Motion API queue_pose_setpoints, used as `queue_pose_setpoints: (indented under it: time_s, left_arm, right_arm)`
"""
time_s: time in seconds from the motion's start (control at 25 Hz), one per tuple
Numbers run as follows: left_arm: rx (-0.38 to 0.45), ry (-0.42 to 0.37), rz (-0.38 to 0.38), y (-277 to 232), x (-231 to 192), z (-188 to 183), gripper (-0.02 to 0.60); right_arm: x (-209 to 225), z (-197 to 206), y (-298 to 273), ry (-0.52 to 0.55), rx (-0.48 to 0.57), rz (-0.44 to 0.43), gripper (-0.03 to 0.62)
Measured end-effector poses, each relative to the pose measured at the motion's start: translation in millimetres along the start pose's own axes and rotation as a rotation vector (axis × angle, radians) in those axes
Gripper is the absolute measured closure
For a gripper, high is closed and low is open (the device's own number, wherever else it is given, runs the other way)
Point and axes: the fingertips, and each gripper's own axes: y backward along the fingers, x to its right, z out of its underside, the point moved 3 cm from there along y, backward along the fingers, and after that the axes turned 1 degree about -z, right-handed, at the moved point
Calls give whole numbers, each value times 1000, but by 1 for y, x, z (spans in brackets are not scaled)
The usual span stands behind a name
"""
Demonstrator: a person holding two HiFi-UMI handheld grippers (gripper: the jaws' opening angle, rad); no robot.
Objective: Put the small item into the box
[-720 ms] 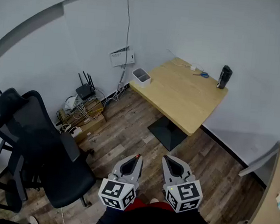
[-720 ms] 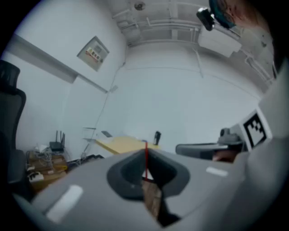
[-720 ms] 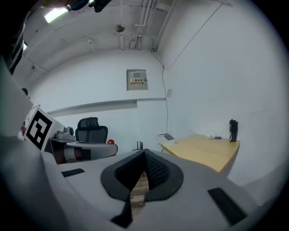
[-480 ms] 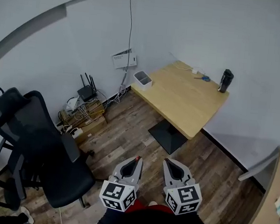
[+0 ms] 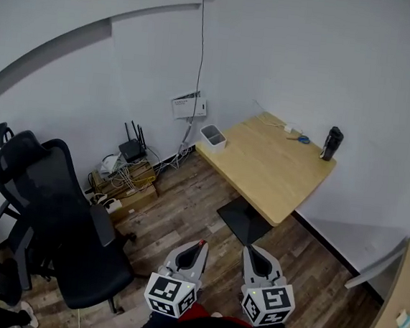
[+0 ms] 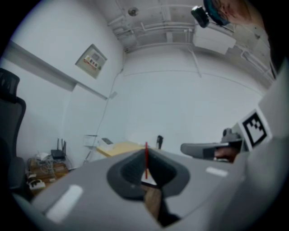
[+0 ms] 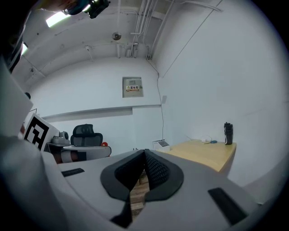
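A small white open box (image 5: 213, 135) stands on the near left corner of a wooden table (image 5: 262, 171). At the table's far edge lie a small blue item (image 5: 303, 139) and a small white one (image 5: 289, 129), beside a black bottle (image 5: 329, 143). My left gripper (image 5: 200, 245) and right gripper (image 5: 249, 249) hover side by side over the floor, well short of the table, both shut and holding nothing. The right gripper view shows the box (image 7: 161, 144), the blue item (image 7: 212, 141) and the bottle (image 7: 228, 133). The left gripper view shows the table (image 6: 119, 148) faintly.
A black office chair (image 5: 55, 217) stands at the left. A router and a tangle of cables (image 5: 125, 166) lie on cardboard by the wall. The table's black pedestal base (image 5: 246, 221) rests on the wood floor. A second desk edge (image 5: 392, 315) shows at the right.
The head view has tilted up a little, so the table and chair sit lower in the picture and more wall shows. Both grippers stay shut and side by side.
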Motion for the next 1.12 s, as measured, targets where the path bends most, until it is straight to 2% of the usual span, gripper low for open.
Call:
queue_pose_setpoints:
  time_s: [0.56, 0.84, 1.12]
  left_arm:
    - [16, 15, -2, -30, -24, -14, 571]
    - [28, 43, -3, -64, -66, -19, 569]
    - [26, 61, -10, -109, -124, -22, 571]
  right_arm:
    - [19, -11, -31, -23, 3, 22, 586]
    - [25, -13, -79, -20, -22, 34, 586]
    - [32, -14, -151, -20, -45, 32, 586]
